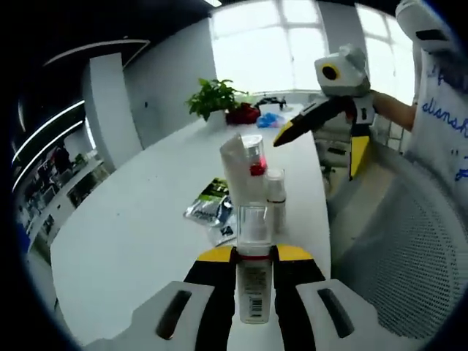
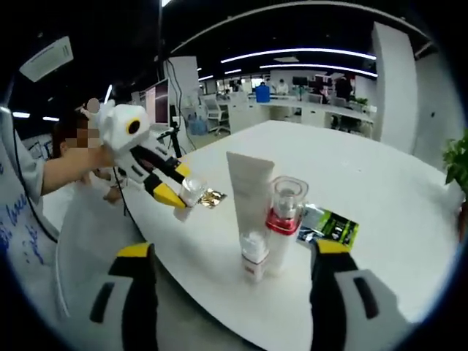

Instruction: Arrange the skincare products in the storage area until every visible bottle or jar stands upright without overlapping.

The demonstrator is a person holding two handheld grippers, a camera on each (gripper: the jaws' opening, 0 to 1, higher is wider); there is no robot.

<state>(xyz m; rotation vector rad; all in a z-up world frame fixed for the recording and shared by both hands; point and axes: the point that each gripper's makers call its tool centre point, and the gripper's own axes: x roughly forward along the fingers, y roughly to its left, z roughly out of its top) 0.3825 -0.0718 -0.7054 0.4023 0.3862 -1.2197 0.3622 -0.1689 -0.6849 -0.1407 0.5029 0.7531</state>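
A: Left gripper (image 1: pixel 254 252) clamping narrow on a clear-capped bottle (image 1: pixel 254 292), barcode label facing the left gripper view, cap pointing away along the jaws.

B: Seeing the same from the right gripper view: being held up off the white table (image 2: pixel 380 183), just beside its near edge, a person's hand behind the tongs.

A: And the right gripper (image 2: pixel 232 252)?

B: Gaping wide, gripping nothing, hanging short of the products with its two yellow-tipped jaws framing the cluster.

A: Standing upright there, close together near the table's edge: a white tube (image 2: pixel 248 186), a red-collared bottle (image 2: pixel 283 216) with a clear cap just beside it, and a small white bottle (image 2: pixel 254 257) in front of the tube, looking as if touching it.

B: Touching or only overlapping in view, cannot tell.

A: Lying flat beyond the cluster: a green sachet (image 2: pixel 330 228), and near the held bottle a small gold packet (image 2: pixel 213 197).

B: Sitting at the far end of the table in the left gripper view: a potted plant (image 1: pixel 214 97), with something red (image 1: pixel 243 114) and something blue (image 1: pixel 269 120) just beside it, too small for naming.
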